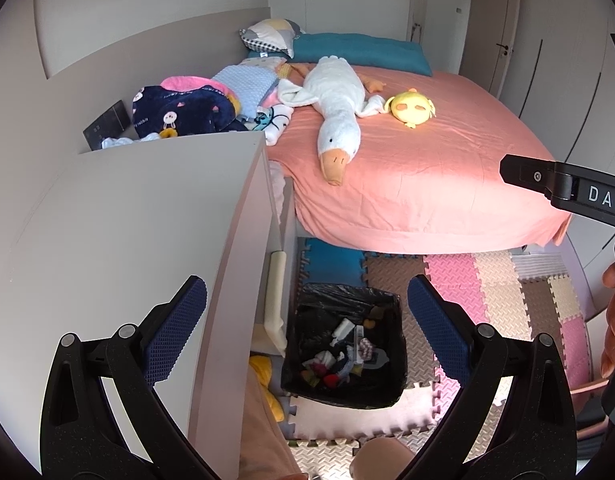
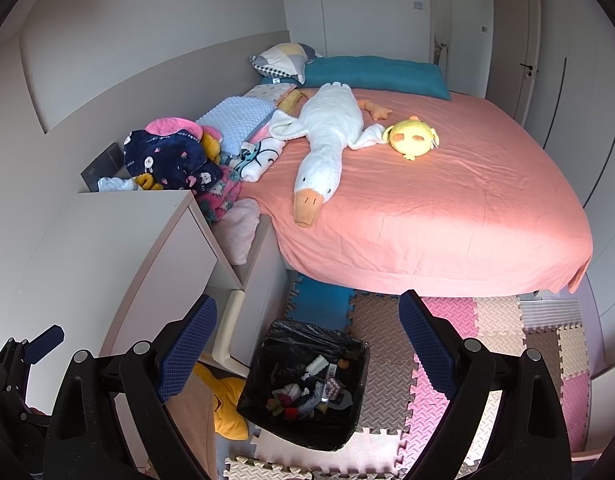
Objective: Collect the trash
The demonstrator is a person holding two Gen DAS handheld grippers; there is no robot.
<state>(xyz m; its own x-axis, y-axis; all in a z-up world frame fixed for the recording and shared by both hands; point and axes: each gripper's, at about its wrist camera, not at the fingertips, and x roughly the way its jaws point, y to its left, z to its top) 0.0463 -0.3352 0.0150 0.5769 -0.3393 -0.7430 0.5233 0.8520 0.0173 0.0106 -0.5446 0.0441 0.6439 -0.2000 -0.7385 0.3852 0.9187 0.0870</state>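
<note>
Two empty grippers, left gripper [image 1: 307, 328] and right gripper [image 2: 307, 344] spread wide, above trash bin [image 2: 267, 408]

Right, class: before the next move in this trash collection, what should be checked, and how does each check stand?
1. Left gripper open, holding nothing: ok.
2. Right gripper open, holding nothing: ok.
3. Trash bin upright on the foam mat, black liner in place: ok.
4. Room left in the bin above the trash: ok.
5. Loose trash still on the bed or white cabinet: cannot tell.
</note>
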